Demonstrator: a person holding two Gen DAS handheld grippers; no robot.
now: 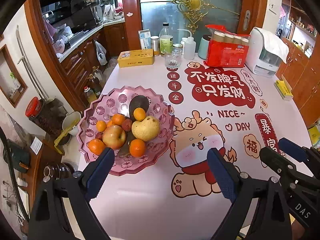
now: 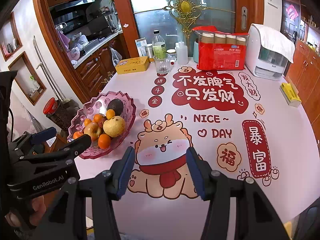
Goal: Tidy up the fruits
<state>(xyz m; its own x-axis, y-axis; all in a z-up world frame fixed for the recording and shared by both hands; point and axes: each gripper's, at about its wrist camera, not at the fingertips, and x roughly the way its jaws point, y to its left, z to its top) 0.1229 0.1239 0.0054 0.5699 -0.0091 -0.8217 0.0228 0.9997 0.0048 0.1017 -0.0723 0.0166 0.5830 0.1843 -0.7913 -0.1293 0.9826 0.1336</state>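
Note:
A pink scalloped glass bowl (image 1: pixel 160 154) (image 2: pixel 128 108) stands near the table's left edge. It holds a yellow pear (image 1: pixel 145 128) (image 2: pixel 114 127), a red-yellow apple (image 1: pixel 114 137) (image 2: pixel 93 130), a dark avocado (image 1: pixel 138 103) (image 2: pixel 115 105), several small oranges (image 1: pixel 137 147) (image 2: pixel 104 141) and small red fruits (image 1: pixel 126 124). My left gripper (image 1: pixel 161 160) hovers open just in front of the bowl, nothing between its blue pads. My right gripper (image 2: pixel 160 160) hangs open over the cartoon dragon print, to the right of the bowl, also empty.
At the table's far end stand a yellow tin (image 1: pixel 136 58), a glass tumbler (image 1: pixel 173 58), bottles (image 1: pixel 166 40), a red pack of paper cups (image 1: pixel 227 48) and a white appliance (image 1: pixel 266 54). A yellow box (image 1: pixel 283 88) lies at the right edge. A printed tablecloth (image 1: pixel 200 210) covers the table.

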